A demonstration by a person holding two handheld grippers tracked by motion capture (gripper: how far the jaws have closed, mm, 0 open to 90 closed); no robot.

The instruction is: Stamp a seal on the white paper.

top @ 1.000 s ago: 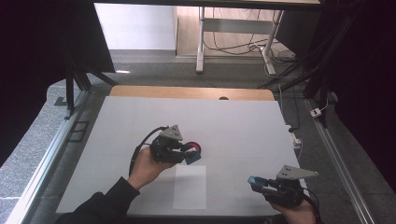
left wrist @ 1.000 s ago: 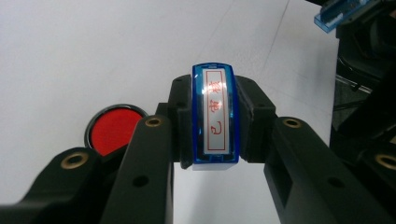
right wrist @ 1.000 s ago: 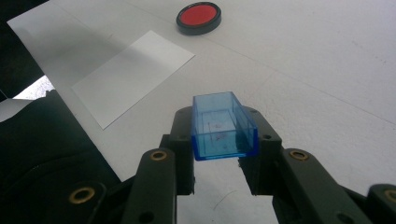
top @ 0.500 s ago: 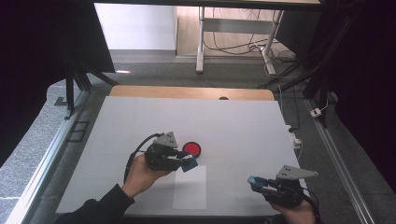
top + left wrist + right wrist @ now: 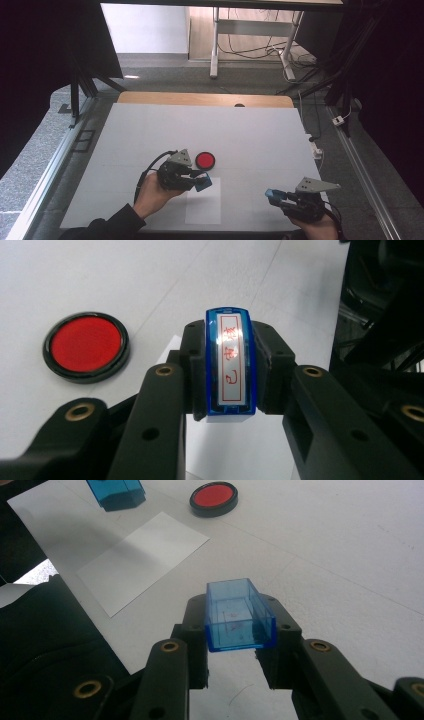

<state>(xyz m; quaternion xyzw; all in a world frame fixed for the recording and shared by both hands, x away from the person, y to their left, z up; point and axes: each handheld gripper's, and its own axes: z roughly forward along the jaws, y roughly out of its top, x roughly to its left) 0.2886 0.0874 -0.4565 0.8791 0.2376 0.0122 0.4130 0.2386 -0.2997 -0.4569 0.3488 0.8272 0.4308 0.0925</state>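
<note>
We hold a blue stamp (image 5: 231,365) in our left gripper (image 5: 196,178), its fingers (image 5: 165,405) clamped on the stamp's two long sides. In the left gripper view the stamp's face, a pale strip with red characters, looks back at the camera and runs lengthwise along the fingers, so its long axis lies in line with the gripper. Our right gripper (image 5: 278,198) sits near the bench's front right and its fingers (image 5: 170,665) are clamped on the clear blue stamp cap (image 5: 239,615), whose open side points away from the hand.

The round red ink pad (image 5: 205,160) rests on the bench (image 5: 250,130), just beyond and slightly right of the left gripper in the high view, near the stamp but apart from it. The white sheet of paper (image 5: 204,207) lies flat on the bench just below the stamp, toward us, between our two hands and closer to the left one.

We judge that the coming move turns on the stamp and the paper: the sheet lies below and a little nearer us than the stamp's front end, and the stamp face still points sideways rather than down. So the left hand, the nearer one, would need to tip the face down over the sheet before pressing. The cap stays well apart on the right.
</note>
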